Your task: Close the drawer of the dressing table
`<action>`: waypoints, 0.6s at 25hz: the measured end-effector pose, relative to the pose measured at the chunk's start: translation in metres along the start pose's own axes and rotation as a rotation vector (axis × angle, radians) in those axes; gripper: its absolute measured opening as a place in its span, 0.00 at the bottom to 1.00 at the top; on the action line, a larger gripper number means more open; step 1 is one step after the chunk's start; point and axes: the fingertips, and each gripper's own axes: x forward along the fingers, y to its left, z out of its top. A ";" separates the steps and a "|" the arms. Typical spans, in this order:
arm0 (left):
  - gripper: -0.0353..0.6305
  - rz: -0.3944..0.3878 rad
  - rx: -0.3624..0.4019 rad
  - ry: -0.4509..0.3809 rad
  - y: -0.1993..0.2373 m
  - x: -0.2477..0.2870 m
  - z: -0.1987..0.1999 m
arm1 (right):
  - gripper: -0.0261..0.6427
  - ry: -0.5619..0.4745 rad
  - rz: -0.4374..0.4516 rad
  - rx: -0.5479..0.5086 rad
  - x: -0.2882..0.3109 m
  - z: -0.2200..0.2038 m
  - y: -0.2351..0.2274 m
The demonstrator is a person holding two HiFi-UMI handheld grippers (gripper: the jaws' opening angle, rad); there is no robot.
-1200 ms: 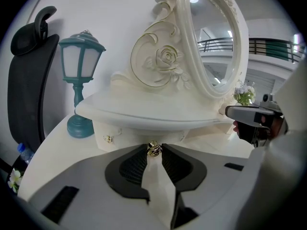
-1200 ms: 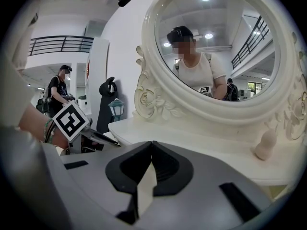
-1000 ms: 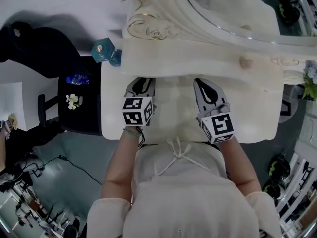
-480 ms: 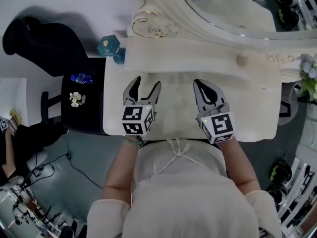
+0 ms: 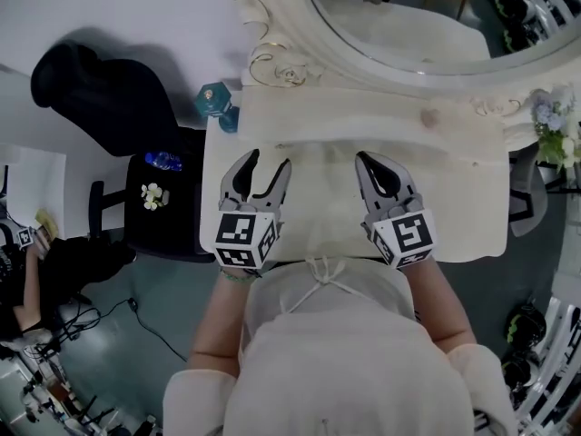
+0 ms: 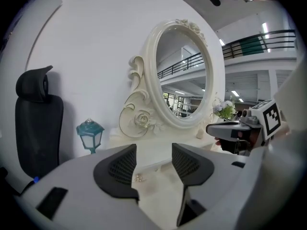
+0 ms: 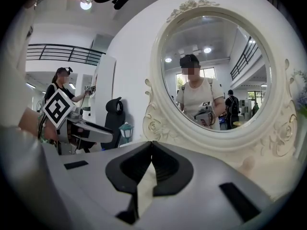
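On our left gripper [image 6: 154,159] the jaws stand apart, closing, with nothing between them; our right gripper [image 7: 152,152] is pinched together, empty. The drawer sits unseen under the near edge of the cream carved dressing table [image 5: 454,198]; it may be ajar without us noticing.

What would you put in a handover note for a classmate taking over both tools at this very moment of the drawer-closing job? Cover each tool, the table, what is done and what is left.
Left tool: jaws apart and closing, nothing between them, over the dressing table top.
Right tool: shut, empty, beside the left one over the same top.
Done: no drawer juts past the table's front edge in the head view, so it looks closed, though its front is hidden beneath the top.
Left: check that it sits flush, then draw both tools back.
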 end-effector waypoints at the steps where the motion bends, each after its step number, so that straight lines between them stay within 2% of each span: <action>1: 0.40 -0.001 0.009 -0.016 -0.001 -0.003 0.006 | 0.05 -0.011 -0.004 -0.002 -0.002 0.003 0.000; 4: 0.24 -0.013 0.029 -0.072 -0.007 -0.013 0.024 | 0.05 -0.040 -0.012 -0.009 -0.009 0.014 -0.001; 6: 0.19 -0.028 0.044 -0.101 -0.011 -0.018 0.034 | 0.05 -0.064 -0.018 -0.011 -0.015 0.023 -0.004; 11: 0.11 -0.063 0.091 -0.146 -0.022 -0.027 0.050 | 0.05 -0.107 -0.030 -0.027 -0.025 0.039 -0.008; 15: 0.09 -0.076 0.134 -0.188 -0.028 -0.034 0.063 | 0.04 -0.120 -0.009 -0.105 -0.027 0.048 -0.001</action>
